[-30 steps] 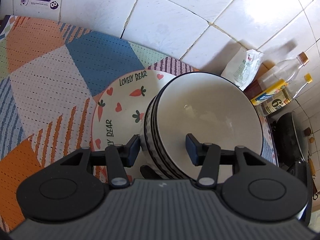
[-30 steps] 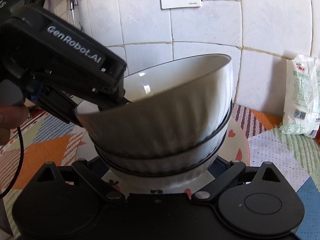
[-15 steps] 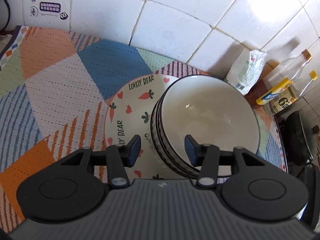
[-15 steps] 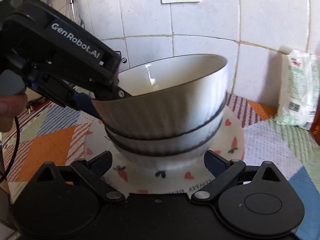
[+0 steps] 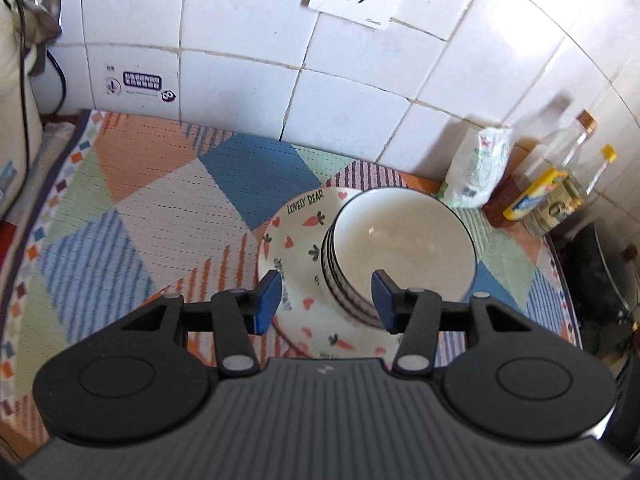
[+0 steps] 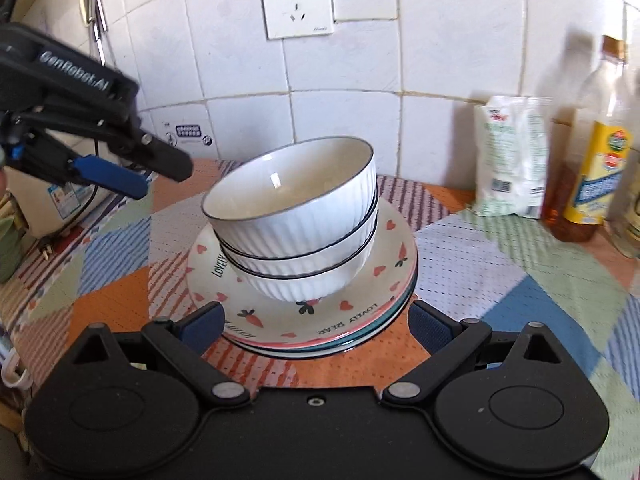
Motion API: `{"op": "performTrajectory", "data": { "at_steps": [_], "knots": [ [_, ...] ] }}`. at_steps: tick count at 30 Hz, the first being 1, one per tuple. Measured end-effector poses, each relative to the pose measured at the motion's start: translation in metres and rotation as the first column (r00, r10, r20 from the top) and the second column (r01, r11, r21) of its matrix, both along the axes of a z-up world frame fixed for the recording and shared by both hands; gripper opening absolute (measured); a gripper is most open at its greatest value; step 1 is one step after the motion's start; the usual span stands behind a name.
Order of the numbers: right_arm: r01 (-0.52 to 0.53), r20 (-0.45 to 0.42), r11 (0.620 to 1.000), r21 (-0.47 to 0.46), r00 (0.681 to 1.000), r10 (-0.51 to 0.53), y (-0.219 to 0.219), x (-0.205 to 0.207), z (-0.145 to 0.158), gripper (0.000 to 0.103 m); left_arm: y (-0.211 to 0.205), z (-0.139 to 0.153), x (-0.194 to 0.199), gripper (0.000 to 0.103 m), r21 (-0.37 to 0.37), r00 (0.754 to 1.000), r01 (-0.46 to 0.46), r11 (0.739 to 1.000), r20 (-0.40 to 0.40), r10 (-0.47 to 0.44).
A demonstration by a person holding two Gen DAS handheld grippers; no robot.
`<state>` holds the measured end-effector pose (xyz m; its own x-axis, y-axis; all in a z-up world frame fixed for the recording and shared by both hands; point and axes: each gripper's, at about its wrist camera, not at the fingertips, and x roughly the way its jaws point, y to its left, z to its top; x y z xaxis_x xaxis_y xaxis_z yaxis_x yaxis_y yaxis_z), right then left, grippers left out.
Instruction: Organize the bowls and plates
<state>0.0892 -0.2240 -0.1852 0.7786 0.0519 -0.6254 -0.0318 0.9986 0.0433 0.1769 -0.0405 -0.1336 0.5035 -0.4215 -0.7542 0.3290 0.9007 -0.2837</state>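
Three white ribbed bowls with dark rims (image 6: 298,216) are nested in a stack on a stack of "Lovely Bear" plates (image 6: 360,312) with hearts and carrots, on a patchwork mat. They also show in the left wrist view, the bowls (image 5: 404,240) on the plates (image 5: 296,236). My left gripper (image 5: 326,298) is open and empty, above and in front of the stack; it appears in the right wrist view (image 6: 132,172) up to the left of the bowls. My right gripper (image 6: 316,326) is open and empty, just in front of the plates.
A white-and-green packet (image 6: 512,156) leans on the tiled wall at the right. Oil bottles (image 6: 600,148) stand beside it. A dark pan (image 5: 600,272) is at the far right. A white appliance (image 6: 60,200) stands at the left. A wall socket (image 6: 298,4) is above.
My left gripper has let go of the top bowl's rim, opened wider and drawn up and back. My right gripper has backed away from the plates. The bowls now sit on the plates.
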Motion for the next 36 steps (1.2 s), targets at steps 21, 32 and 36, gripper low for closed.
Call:
{"op": "performTrajectory", "data": {
  "at_steps": [21, 32, 36],
  "knots": [
    [0.303, -0.071, 0.953, 0.018, 0.951, -0.301, -0.003, -0.082, 0.093, 0.100, 0.046, 0.066, -0.116, 0.055, 0.117, 0.998, 0.054, 0.992, 0.004, -0.055],
    [0.359, -0.056, 0.932, -0.044, 0.931, -0.361, 0.012, -0.133, 0.136, 0.100, 0.056, 0.092, -0.168, 0.061, 0.177, 0.997, 0.056, 0.983, 0.035, -0.064],
    [0.330, -0.052, 0.940, -0.088, 0.941, -0.335, 0.025, -0.146, 0.146, 0.100, 0.061, 0.095, -0.181, 0.063, 0.187, 0.998, 0.037, 0.982, 0.033, -0.044]
  ]
}}
